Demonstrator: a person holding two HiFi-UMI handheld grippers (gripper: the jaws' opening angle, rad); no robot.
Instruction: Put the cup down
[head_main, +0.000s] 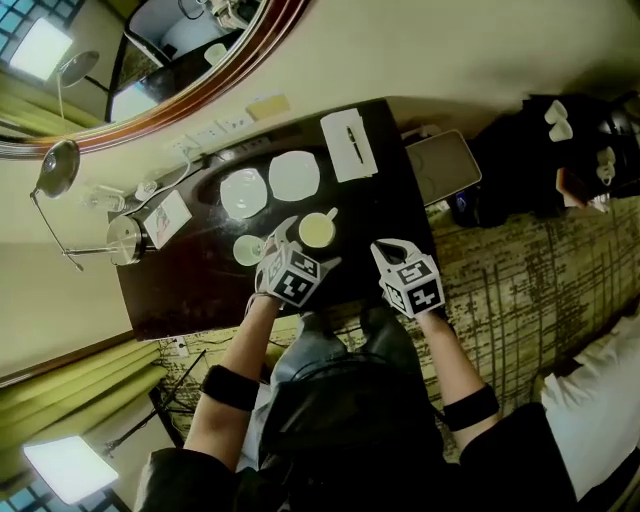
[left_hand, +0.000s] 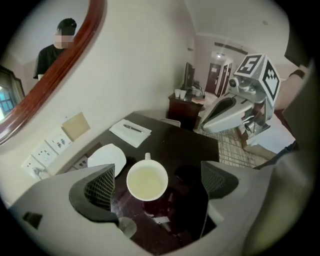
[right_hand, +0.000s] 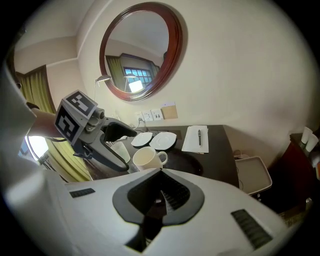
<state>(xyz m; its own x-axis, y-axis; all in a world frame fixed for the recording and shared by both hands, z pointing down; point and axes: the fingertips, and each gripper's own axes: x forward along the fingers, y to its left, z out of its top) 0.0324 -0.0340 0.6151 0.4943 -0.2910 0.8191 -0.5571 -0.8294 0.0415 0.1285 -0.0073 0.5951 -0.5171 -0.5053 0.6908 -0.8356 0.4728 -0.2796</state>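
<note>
- The right gripper (right_hand: 159, 195) is held over the near edge of the desk (left_hand: 187, 145); its jaws are closed together, with nothing between them.
- The left gripper (left_hand: 159, 184) is tipped down at the desk, jaws spread wide.
- The cup (left_hand: 147, 181) is seen between those jaws, with neither pad pressed on it.
- There it is: the cup is stood upright on the dark desk, handle turned toward the wall.
- A small glass (head_main: 248, 249) is placed just beside the cup.
- Beyond, two white plates (head_main: 243, 192) are laid side by side.
- Farther back, a notepad (head_main: 348, 145) is set with a pen (head_main: 353, 143) on it.
- A round wood-framed mirror (right_hand: 142, 50) is hung on the wall.
</note>
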